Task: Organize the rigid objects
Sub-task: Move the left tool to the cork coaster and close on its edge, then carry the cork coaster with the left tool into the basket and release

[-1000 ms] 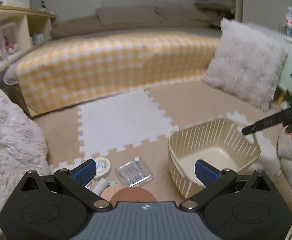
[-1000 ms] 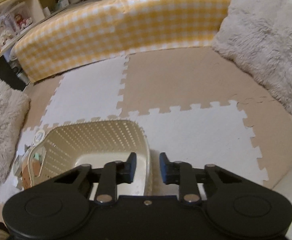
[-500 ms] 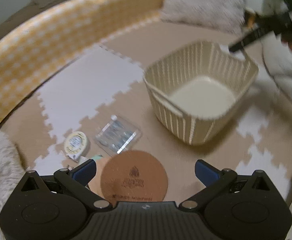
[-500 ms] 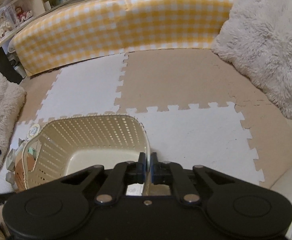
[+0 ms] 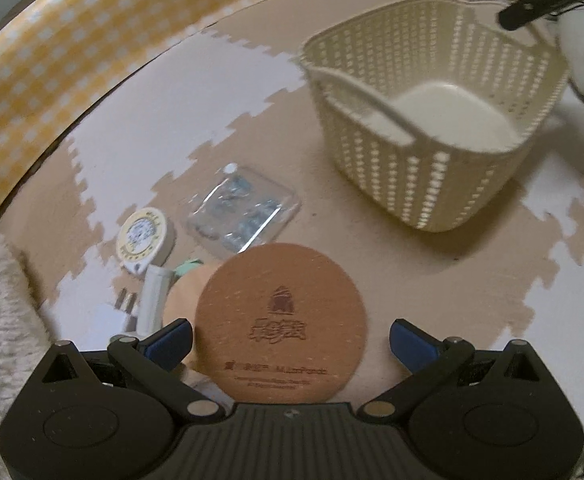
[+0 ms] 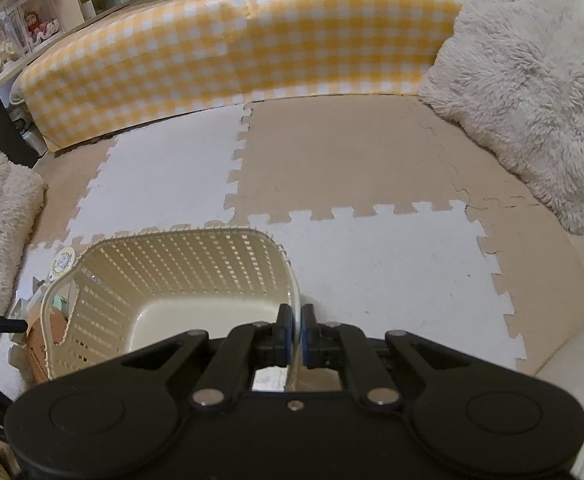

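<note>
So the right gripper (image 6: pixel 296 334) is clamped tight on the near rim of the cream lattice basket (image 6: pixel 179 264), and my guess is that's just to pin it so it won't skid on the foam floor mat (image 6: pixel 372 272) when stuff gets dropped in. The basket looks empty inside, only the bare bottom showing. The left gripper (image 5: pixel 290 338) is spread wide with nothing held, hanging right over the round brown coaster (image 5: pixel 281 320), which sits between its 2 blue fingertips (image 5: pixel 171 338) but isn't pinched yet as far as I can tell. That coaster looks like pick number 1. It lies partly on top of something peach-colored I can't identify. Near it are a clear plastic case (image 5: pixel 243 210) with small bits inside, a round yellow-and-white tape measure type thing (image 5: pixel 141 236), and a white plug adapter (image 5: pixel 147 304), all loose on the mat just left of the basket. For writing: the coaster has an embossed logo with 2 or 3 stylized characters and a small printed line underneath, but it's too blurry to read properly. The dial on the yellow disc is unreadable too.
</note>
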The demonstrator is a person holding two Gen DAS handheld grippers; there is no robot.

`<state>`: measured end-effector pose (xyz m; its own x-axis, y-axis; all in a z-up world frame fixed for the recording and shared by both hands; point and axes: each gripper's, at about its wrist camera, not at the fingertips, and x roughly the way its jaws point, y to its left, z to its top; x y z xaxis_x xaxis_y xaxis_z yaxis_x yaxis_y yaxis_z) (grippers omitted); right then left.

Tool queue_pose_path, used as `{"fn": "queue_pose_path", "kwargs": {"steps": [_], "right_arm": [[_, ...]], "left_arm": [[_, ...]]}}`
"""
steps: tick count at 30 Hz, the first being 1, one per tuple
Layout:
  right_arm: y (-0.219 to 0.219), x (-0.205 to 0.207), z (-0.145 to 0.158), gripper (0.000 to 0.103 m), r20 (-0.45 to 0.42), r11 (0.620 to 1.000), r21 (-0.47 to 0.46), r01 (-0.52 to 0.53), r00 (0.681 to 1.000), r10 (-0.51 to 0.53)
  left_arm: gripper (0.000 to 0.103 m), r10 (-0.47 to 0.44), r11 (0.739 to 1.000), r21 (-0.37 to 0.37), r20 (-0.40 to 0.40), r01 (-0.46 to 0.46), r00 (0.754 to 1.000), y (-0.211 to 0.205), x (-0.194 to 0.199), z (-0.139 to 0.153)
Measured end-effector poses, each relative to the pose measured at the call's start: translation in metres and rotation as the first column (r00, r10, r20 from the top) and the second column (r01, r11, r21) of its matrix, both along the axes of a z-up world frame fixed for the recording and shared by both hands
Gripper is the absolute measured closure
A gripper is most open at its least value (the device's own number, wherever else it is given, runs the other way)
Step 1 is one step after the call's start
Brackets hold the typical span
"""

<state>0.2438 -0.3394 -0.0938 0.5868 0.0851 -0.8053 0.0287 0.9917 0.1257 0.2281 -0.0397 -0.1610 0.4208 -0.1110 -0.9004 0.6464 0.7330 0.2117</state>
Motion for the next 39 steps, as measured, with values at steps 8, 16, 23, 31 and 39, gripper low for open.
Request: {"fn": "queue_pose_path", "kwargs": {"steps": [8, 16, 23, 31, 39], "right_arm": [[0.001, 0.001, -0.003, 0.098, -0.018, 1.000, 0.000, 0.007, 1.000, -0.007], [0.002, 0.001, -0.003, 0.098, -0.020, 1.000, 0.001, 0.016, 1.000, -0.016], [0.002, 0.001, -0.003, 0.098, -0.020, 1.000, 0.004, 0.018, 1.000, -0.018], [0.001, 0.001, -0.002, 0.098, -0.020, 1.000, 0.008, 0.019, 1.000, -0.019], [-0.001, 0.001, -0.002, 0.098, -0.021, 0.999, 0.025, 0.026, 0.999, -0.025]], "left_arm": [[0.000, 0.017, 0.999, 0.048, 0.015, -0.018, 1.000, -0.006, 0.002, -0.016], [0.000, 0.079, 0.996, 0.047, 0.022, -0.080, 0.997, -0.008, 0.010, -0.016], [0.004, 0.123, 0.991, 0.051, -0.013, -0.122, 0.992, -0.008, 0.015, -0.016], [0.004, 0.156, 0.988, 0.005, -0.017, -0.156, 0.988, -0.010, 0.018, 0.001], [0.004, 0.199, 0.969, -0.147, 0.001, -0.197, 0.980, -0.012, 0.011, 0.043]]}}
